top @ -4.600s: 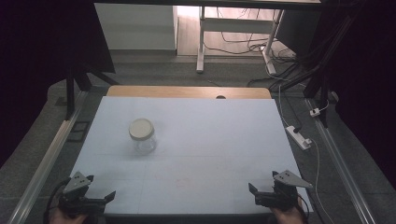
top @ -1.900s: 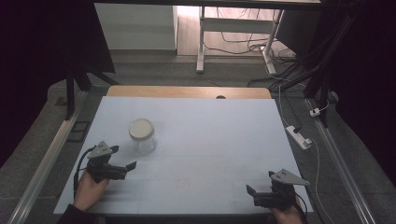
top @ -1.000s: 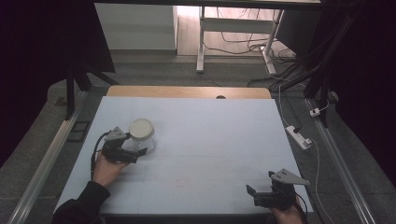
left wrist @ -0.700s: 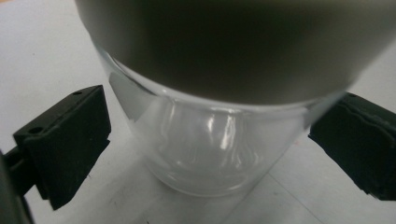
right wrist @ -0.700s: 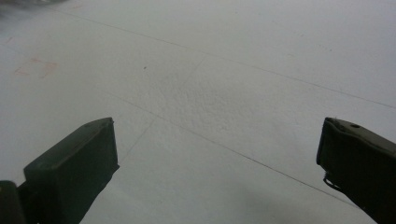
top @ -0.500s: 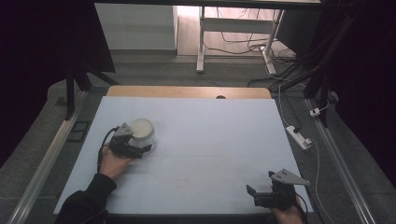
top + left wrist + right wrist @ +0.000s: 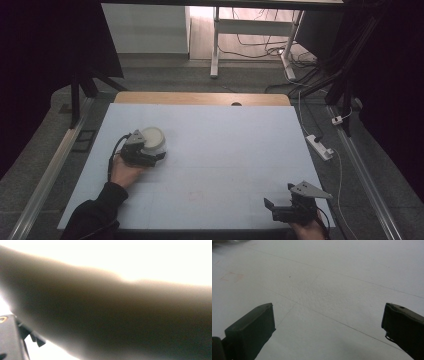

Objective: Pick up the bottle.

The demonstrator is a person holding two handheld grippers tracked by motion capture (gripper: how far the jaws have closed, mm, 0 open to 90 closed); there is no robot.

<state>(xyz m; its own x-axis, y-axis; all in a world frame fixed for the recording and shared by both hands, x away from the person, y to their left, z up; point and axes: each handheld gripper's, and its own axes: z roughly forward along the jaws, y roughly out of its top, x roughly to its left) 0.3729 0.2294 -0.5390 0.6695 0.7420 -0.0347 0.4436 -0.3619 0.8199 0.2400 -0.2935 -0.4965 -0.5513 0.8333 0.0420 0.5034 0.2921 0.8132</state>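
A glass jar with a pale round lid (image 7: 153, 138) stands on the left part of the white table (image 7: 240, 150). My left gripper (image 7: 158, 148) is pushed up against it from the near side, one jaw showing along the jar's near-right flank. In the left gripper view the jar (image 7: 125, 322) is a dark blur right at the lens, with one jaw at the far left edge, so the jaws stand wide apart around it. My right gripper (image 7: 273, 210) rests at the near right edge of the table, open (image 7: 327, 325), with bare table between its jaws.
A wooden strip (image 7: 200, 98) runs along the table's far edge. A white power strip (image 7: 318, 146) lies on the floor to the right. Metal rails flank both sides. A faint red mark (image 7: 194, 196) sits on the table near the front middle.
The left hand has carried its gripper from the near left corner up and rightwards until it reached the jar. The right gripper has stayed put.
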